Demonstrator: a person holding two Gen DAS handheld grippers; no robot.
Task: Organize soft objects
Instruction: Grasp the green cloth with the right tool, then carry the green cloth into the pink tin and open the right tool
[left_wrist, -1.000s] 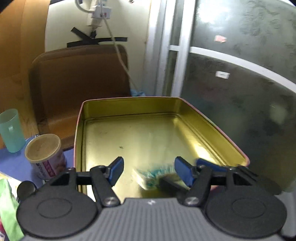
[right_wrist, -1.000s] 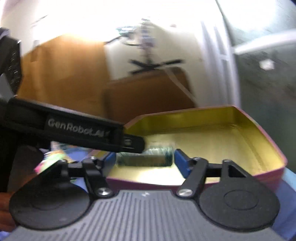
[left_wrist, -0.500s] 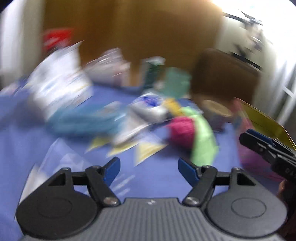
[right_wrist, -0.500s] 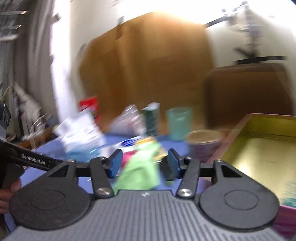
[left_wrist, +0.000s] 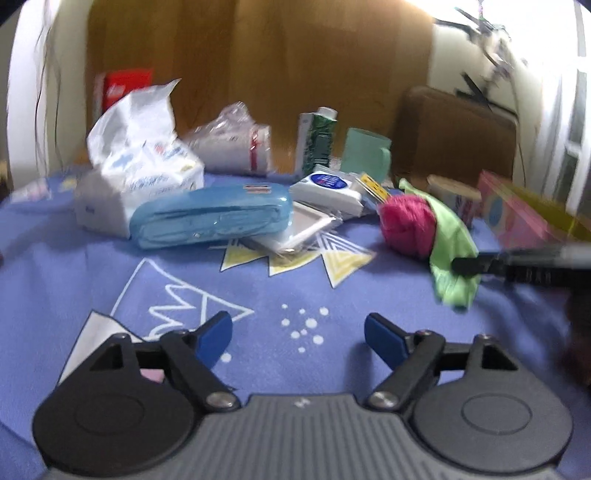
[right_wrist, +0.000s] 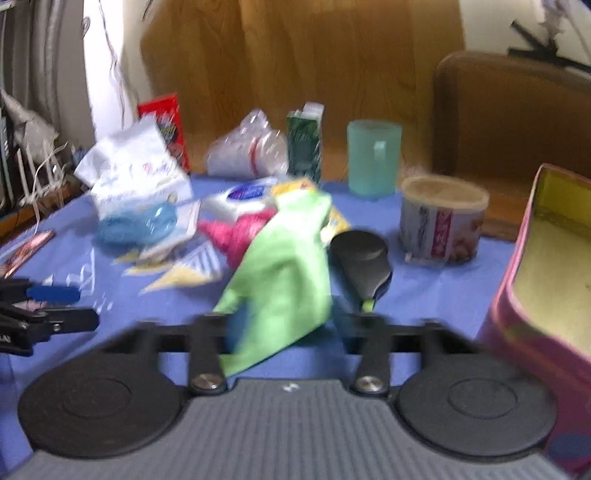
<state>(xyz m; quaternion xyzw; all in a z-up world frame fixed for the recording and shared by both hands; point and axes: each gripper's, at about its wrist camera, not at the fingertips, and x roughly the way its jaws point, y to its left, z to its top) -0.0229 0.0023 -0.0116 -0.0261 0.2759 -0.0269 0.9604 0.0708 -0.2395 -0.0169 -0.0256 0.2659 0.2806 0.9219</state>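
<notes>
A light green cloth (right_wrist: 284, 269) lies on the blue tablecloth, draped against a pink yarn ball (left_wrist: 406, 225). My right gripper (right_wrist: 286, 321) has the cloth's near end between its blurred fingers, and its jaws are closing on it. In the left wrist view the right gripper (left_wrist: 460, 265) shows as a thin dark tip pressed onto the green cloth (left_wrist: 452, 254). My left gripper (left_wrist: 299, 338) hovers over bare tablecloth, its jaws opening with nothing between them. It also shows at the left edge of the right wrist view as the left gripper (right_wrist: 66, 306).
An open pink tin (right_wrist: 517, 295) with a gold inside stands at the right. Behind it are a lidded paper tub (right_wrist: 443, 221), a teal cup (right_wrist: 373, 158) and a green carton (right_wrist: 304, 147). A blue package (left_wrist: 210, 218), a tissue pack (left_wrist: 140, 177) and a black rounded object (right_wrist: 360, 262) crowd the middle.
Both grippers swung away from the tin to the cluttered table. The left jaws widened. The right jaws closed in around the green cloth.
</notes>
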